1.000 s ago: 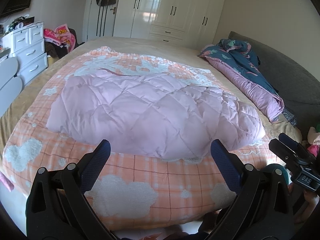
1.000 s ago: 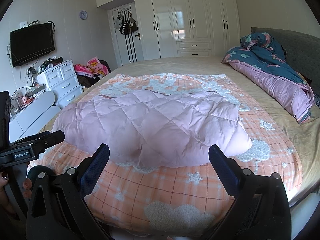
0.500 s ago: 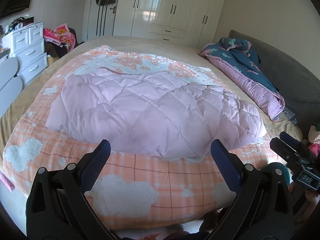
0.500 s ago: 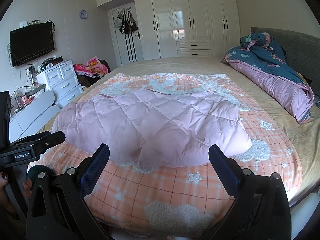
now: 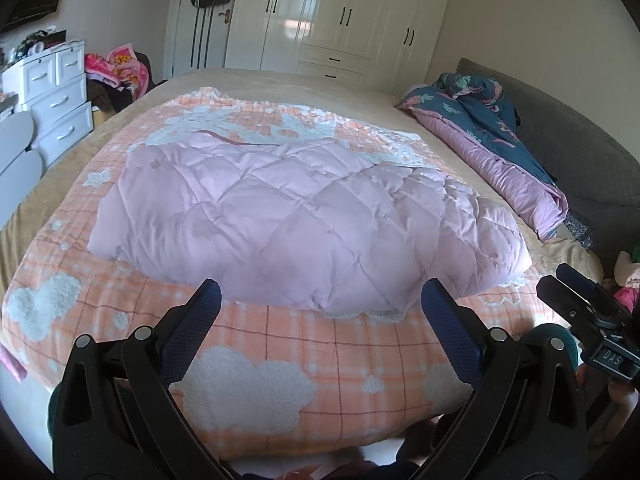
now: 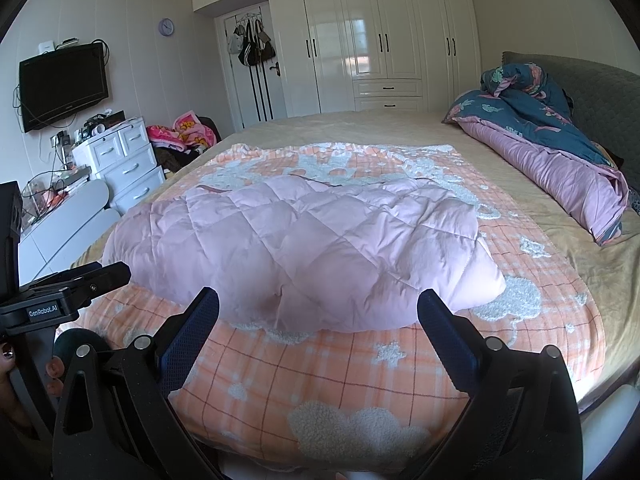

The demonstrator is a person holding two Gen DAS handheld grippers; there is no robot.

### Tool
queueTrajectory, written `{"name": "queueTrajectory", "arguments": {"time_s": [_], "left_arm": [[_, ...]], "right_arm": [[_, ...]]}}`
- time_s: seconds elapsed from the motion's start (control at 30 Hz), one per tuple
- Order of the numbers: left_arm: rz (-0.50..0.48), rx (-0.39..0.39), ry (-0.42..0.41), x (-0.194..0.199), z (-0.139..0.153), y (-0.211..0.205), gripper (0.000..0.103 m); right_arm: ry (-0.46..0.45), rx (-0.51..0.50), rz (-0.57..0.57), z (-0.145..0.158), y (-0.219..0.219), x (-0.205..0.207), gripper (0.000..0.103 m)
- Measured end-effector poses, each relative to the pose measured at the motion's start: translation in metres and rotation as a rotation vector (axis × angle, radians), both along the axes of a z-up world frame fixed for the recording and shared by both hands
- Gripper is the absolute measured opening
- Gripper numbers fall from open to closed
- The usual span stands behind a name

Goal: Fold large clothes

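Filling most of both views, the bed (image 5: 248,80) carries an orange checked blanket (image 5: 304,344) with white fleecy clouds, and the pink quilted garment (image 5: 288,216) lies across the centre of the frame on top of it. It looks like a padded coat lying as a broad, puffy slab, its rounded near edge in the lower middle of the frame and a darker trim line (image 5: 236,141) along its far edge. Whether this bulk is a coat laid flat for folding or one already doubled over, the pictures do not settle; its thickness fits either.

At the right of the frame a rolled blue-and-lilac duvet (image 6: 560,152) lies well apart from the garment.

At the bottom of each view, the left gripper (image 5: 320,316) and the right gripper (image 6: 318,320) stand wide apart in the jaws, holding nothing, short of the garment's near edge.

Any fold would probably go best with both grippers pinching the padded edge at matching points, well spread, lifting together so the slippery filling does not slump, then pressing air out along the crease.
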State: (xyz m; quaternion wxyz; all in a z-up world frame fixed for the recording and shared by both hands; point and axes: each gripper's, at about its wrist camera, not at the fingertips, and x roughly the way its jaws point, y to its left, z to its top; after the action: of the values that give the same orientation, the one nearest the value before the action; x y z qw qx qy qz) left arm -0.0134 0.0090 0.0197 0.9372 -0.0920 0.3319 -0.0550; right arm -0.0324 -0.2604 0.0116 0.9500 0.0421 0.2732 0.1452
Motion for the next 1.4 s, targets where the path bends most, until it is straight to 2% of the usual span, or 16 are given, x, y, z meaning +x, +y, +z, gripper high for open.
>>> {"name": "queueTrajectory", "arguments": {"time_s": [0.6,0.73,0.9,1.0,1.1,1.17,1.23,1.3,1.4], "left_arm": [[-0.024,-0.012,-0.012,-0.002,0.002,-0.002,0.094],[-0.027,0.01,-0.016,-0.004,0.002,-0.002,0.094],[-0.056,-0.015,0.011,-0.006,-0.003,0.001,0.094],[-0.062,-0.038,0.03,-0.006,-0.01,0.007,0.094],[-0.032,-0.057,0.042,-0.004,-0.015,0.02,0.094],[0.041,-0.063,0.055,0.003,-0.018,0.041,0.094],[0.114,-0.064,0.072,0.013,-0.022,0.068,0.094],[0.24,-0.053,0.076,0.027,-0.025,0.113,0.094],[0.432,0.019,0.095,0.046,-0.03,0.179,0.094]], "right_arm": [[0.007,-0.004,-0.001,-0.002,-0.001,0.001,0.099],[0.006,-0.006,-0.005,-0.003,-0.002,0.001,0.099],[0.019,0.006,-0.013,-0.009,-0.011,0.003,0.099],[0.032,0.031,-0.069,-0.011,-0.028,0.002,0.099],[0.025,0.064,-0.206,-0.015,-0.072,-0.007,0.099],[0.016,0.083,-0.329,-0.021,-0.117,-0.015,0.099],[0.043,0.089,-0.495,-0.033,-0.172,-0.024,0.099],[0.075,0.08,-0.671,-0.053,-0.231,-0.035,0.099],[0.212,0.031,-1.039,-0.104,-0.348,-0.068,0.099]]}}
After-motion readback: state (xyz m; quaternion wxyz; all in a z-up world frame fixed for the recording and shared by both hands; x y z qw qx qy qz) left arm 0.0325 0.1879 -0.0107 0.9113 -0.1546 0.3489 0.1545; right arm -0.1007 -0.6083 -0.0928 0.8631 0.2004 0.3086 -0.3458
